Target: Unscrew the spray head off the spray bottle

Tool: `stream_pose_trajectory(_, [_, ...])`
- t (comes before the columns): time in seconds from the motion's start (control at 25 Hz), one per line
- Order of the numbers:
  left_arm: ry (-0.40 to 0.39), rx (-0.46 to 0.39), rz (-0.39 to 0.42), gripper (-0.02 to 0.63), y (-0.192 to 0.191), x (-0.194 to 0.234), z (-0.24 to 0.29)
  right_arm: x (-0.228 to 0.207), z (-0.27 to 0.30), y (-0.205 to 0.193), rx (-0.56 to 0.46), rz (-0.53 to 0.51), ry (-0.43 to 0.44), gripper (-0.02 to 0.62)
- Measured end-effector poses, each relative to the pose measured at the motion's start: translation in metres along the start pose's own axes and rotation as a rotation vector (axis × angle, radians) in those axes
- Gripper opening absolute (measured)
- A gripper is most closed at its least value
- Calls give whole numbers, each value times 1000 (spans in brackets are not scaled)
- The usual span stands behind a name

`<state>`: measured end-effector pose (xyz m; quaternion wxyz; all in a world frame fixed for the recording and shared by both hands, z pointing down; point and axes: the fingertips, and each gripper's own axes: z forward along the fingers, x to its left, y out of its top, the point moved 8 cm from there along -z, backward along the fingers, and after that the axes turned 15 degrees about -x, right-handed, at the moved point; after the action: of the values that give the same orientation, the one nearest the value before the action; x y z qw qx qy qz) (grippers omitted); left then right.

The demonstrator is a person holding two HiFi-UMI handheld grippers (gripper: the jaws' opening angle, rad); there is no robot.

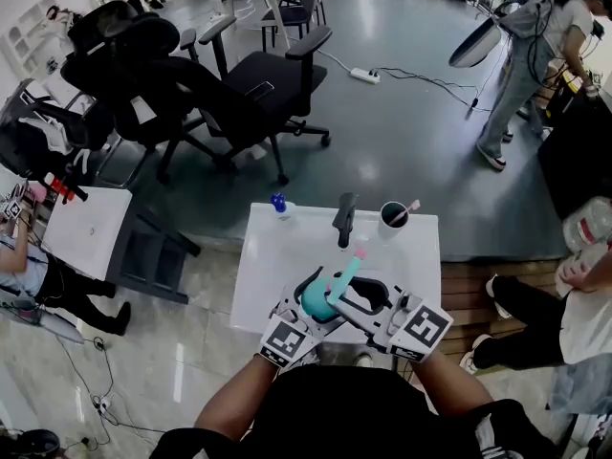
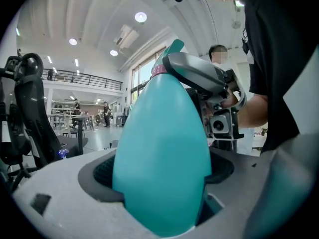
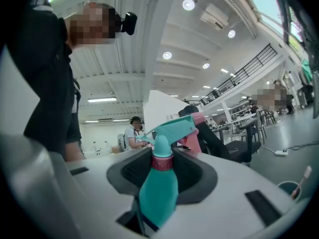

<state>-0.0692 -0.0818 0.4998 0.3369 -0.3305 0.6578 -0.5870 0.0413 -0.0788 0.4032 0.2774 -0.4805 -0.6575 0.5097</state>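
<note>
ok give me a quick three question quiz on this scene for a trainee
1. True or false: the left tool is clamped on the teal body of the spray bottle.
2. What stands between the jaws of the right tool? A) the pink collar B) a sponge C) nothing
3. Fill in, on or off: the spray head is ____ the bottle.
Key: 1 true; 2 A; 3 on.
</note>
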Motion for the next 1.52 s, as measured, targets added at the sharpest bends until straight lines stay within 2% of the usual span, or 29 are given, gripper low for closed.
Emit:
stream_pose_trajectory(0.16, [-73, -43, -21, 466, 8, -5, 0, 5, -2, 10, -5, -9, 111, 132])
stream_pose_trajectory(0.48, [-171, -88, -75, 465, 25, -13, 5, 12, 1, 27, 36, 13, 221, 132])
stream_pose_trajectory(0.56, [-228, -102, -111, 465, 33, -19, 4, 15, -2, 30, 41, 32, 286, 132])
stream_pose_trajectory(0.76, [-451, -104, -157, 465, 40, -39, -1, 22, -11, 37, 84, 118, 494, 133])
stream_pose_trajectory(0.84, [-500, -113, -192, 465, 43, -44, -2, 23, -10, 39, 86, 152, 544, 135])
stream_pose_trajectory(0.88, [-498, -119, -212, 465, 44, -45, -1, 22, -9, 40, 77, 163, 546, 136])
stream_pose_trajectory(0.92, [-475, -123, -228, 465, 45, -43, -1, 21, -7, 41, 58, 169, 530, 138])
stream_pose_trajectory(1.0, [-372, -113, -223, 465, 43, -33, 2, 16, -3, 39, -4, 170, 449, 138])
stream_pose_trajectory(1.16, [-98, -62, -104, 465, 23, -5, 2, -2, -3, 25, -102, 179, 220, 178])
stream_pose_trajectory(1.28, [66, -23, -44, 465, 14, 10, -1, -5, -4, 15, -110, 199, 104, 181])
stream_pose_trajectory(1.4, [206, 8, -13, 465, 13, 20, -4, -2, -2, 12, -89, 133, 16, 193])
stream_pose_trajectory(1.52, [304, 35, 26, 465, 11, 25, -7, -2, 2, 11, -79, 83, -77, 206])
